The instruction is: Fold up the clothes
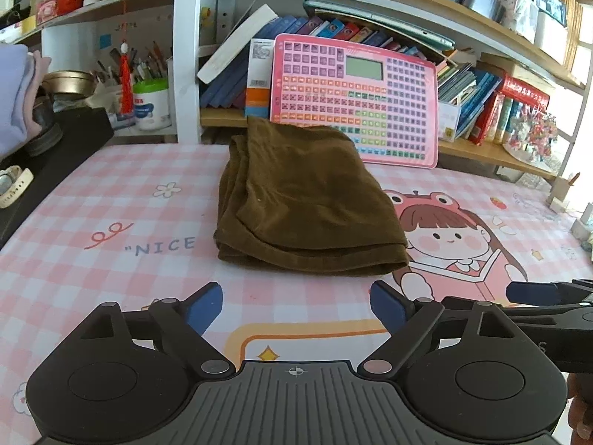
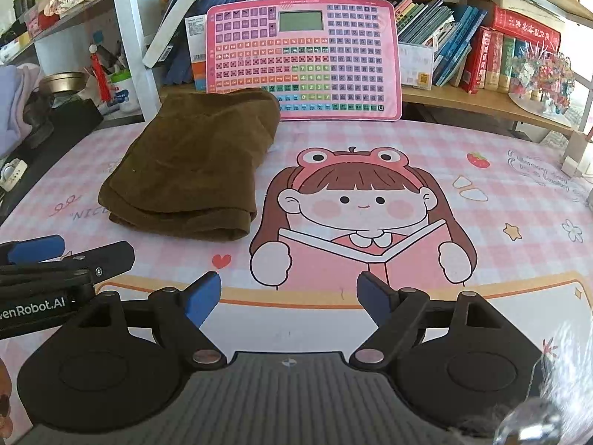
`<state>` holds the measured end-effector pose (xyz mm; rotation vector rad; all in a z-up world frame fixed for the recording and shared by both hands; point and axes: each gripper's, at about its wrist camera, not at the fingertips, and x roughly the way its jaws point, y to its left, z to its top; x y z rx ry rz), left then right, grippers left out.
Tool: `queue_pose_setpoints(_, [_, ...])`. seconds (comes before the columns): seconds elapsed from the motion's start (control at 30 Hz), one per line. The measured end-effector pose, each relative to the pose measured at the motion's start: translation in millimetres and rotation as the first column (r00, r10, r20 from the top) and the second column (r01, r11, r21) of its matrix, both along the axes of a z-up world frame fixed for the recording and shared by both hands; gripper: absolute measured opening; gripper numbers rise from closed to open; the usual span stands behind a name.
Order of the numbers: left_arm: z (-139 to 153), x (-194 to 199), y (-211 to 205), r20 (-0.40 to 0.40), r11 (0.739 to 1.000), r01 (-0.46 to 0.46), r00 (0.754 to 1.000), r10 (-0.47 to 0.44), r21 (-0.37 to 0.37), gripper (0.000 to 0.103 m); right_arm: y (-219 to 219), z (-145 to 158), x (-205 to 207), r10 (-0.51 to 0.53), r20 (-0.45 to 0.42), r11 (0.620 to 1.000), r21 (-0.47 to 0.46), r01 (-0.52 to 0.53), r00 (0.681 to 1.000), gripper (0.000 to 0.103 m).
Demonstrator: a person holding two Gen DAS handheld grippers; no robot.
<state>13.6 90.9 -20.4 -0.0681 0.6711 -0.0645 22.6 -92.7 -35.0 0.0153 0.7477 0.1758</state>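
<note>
A brown garment (image 1: 307, 204) lies folded into a thick rectangle on the pink checked mat (image 1: 111, 193). In the right wrist view the same garment (image 2: 196, 163) sits at the left. My left gripper (image 1: 296, 304) hovers just in front of its near edge, open, with nothing between its blue pads. My right gripper (image 2: 289, 296) stands open over the cartoon girl print (image 2: 359, 207), to the right of the garment and apart from it. Each gripper's fingers show at the edge of the other's view.
A pink learning tablet (image 1: 355, 100) leans on the shelf behind the garment. Books (image 1: 493, 107) fill the shelf. A black box (image 1: 55, 148) with a watch (image 1: 11, 185) borders the mat at left, beside pale folded clothes (image 1: 15, 92).
</note>
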Motion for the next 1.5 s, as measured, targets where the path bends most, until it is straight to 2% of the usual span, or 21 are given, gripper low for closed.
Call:
queue_pose_setpoints(0.53, [5.6, -4.3, -5.4, 0.015, 0.999, -0.026, 1.0, 0.026, 0.027, 0.097, -3.9, 1.7, -1.6, -0.009, -0.003, 1.0, -0.001, 0.009, 1.0, 0.08])
queue_pose_setpoints(1.5, [2.8, -7.6, -7.3, -0.033, 0.999, -0.028, 0.999, 0.029, 0.029, 0.098, -3.3, 1.0, -4.5, -0.026, -0.038, 1.0, -0.01, 0.026, 0.999, 0.08])
